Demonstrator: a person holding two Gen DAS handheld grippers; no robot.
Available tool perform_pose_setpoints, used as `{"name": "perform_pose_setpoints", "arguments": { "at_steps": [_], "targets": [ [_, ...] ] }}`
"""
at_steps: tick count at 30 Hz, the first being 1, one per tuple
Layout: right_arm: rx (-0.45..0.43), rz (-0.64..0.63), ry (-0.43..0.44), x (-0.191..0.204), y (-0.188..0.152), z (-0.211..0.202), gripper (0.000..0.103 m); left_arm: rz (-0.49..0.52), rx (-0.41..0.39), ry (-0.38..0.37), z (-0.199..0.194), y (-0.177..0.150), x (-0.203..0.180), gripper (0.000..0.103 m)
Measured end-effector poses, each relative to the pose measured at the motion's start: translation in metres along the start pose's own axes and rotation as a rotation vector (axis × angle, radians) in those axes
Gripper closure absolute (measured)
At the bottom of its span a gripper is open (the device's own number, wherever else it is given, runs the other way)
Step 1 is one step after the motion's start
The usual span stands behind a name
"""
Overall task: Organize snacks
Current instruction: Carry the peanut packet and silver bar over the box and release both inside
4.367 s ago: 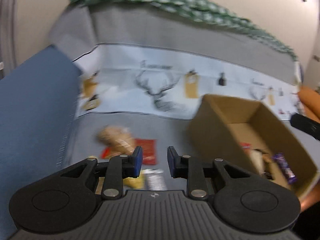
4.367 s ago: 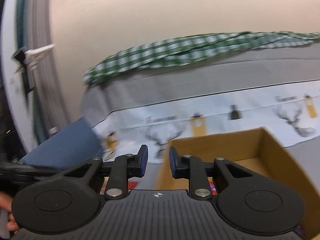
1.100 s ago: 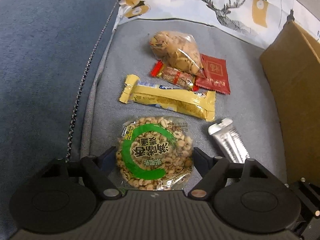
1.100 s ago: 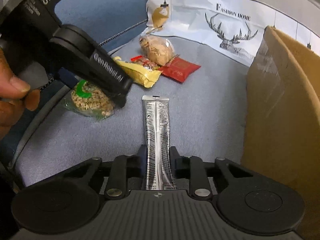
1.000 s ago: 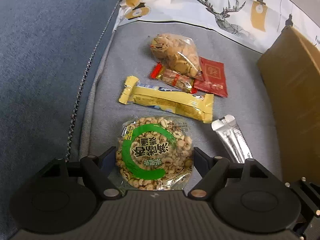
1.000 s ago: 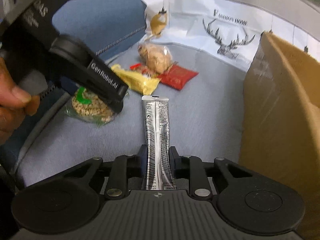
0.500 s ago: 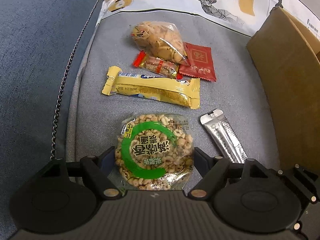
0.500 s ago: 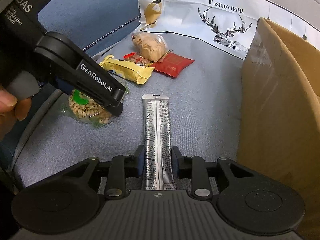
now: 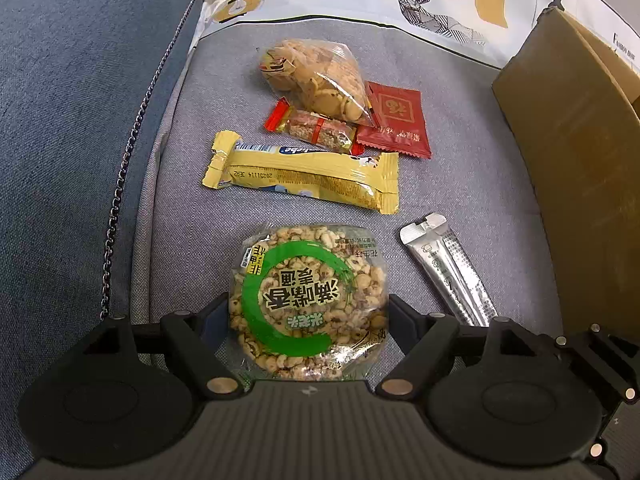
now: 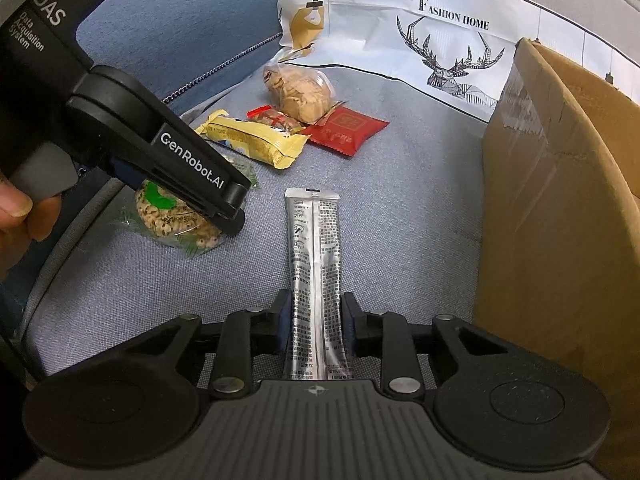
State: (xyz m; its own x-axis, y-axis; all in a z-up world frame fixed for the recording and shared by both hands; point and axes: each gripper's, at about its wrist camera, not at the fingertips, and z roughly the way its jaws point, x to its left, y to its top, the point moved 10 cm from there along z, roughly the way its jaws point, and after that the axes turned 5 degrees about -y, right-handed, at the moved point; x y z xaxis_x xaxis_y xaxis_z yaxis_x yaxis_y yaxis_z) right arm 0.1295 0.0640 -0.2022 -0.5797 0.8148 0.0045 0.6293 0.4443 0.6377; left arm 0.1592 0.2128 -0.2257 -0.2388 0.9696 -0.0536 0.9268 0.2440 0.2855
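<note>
Left tool [image 9: 308,316] is spread wide, jaws either side of the round puffed-grain pack [image 9: 308,300]; pads look right at the wrapper edges, but I can't tell whether they're pressing or just bracketing it. Pack lies flat on the grey sofa cushion [image 9: 460,184].

Right tool [image 10: 314,322] is narrowed around the silver stick sachet [image 10: 316,276], pads at or just off its long edges near the close end. Contact isn't clear, so can't call it a grip. Sachet lies flat, pointing to 12 o'clock.

Layout from the left wrist view:
- yellow bar wrapper [image 9: 308,176] at 12 o'clock of the grain pack, near it but apart
- small red-ended bar [image 9: 316,128] beyond that, tucked against the clear cookie bag [image 9: 316,76]
- red sachet [image 9: 396,120] at 1 o'clock, its left edge under the cookie bag
- silver stick at 3 o'clock of the grain pack, apart from it

Edges: cardboard box [image 10: 560,184] wall stands at 3 o'clock of the right tool, with a bare strip of cushion between it and the stick (tighter near the tool body). Blue armrest [image 9: 72,120] with a zipper chain bounds the 9 o'clock side. Open cushion runs up the middle from the stick's tip to the deer-print cloth [image 10: 440,40].
</note>
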Motion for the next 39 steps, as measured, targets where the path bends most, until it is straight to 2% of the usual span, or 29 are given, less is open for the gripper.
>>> {"name": "perform_pose_setpoints", "arguments": {
  "at_steps": [10, 14, 21, 28, 31, 39],
  "targets": [
    [-0.036, 0.012, -0.006, -0.003, 0.006, -0.008, 0.080, 0.002, -0.026, 0.010, -0.005, 0.002, 0.000, 0.020],
    [-0.081, 0.021, -0.004, -0.004, 0.011, -0.019, 0.081, -0.022, -0.117, 0.001, -0.024, 0.010, -0.003, 0.020],
    [-0.200, 0.006, 0.005, 0.000, 0.017, -0.053, 0.081, -0.013, -0.342, -0.024, -0.075, 0.020, -0.013, 0.020],
    [-0.310, -0.014, -0.012, -0.003, 0.025, -0.087, 0.081, -0.062, -0.491, -0.046, -0.119, 0.022, -0.023, 0.020],
    [-0.322, -0.008, -0.019, -0.013, 0.029, -0.095, 0.081, -0.055, -0.515, -0.030, -0.127, 0.023, -0.025, 0.020],
    [-0.355, 0.002, -0.047, -0.031, 0.039, -0.110, 0.081, -0.047, -0.505, -0.028, -0.126, 0.024, -0.027, 0.020]
  ]
}}
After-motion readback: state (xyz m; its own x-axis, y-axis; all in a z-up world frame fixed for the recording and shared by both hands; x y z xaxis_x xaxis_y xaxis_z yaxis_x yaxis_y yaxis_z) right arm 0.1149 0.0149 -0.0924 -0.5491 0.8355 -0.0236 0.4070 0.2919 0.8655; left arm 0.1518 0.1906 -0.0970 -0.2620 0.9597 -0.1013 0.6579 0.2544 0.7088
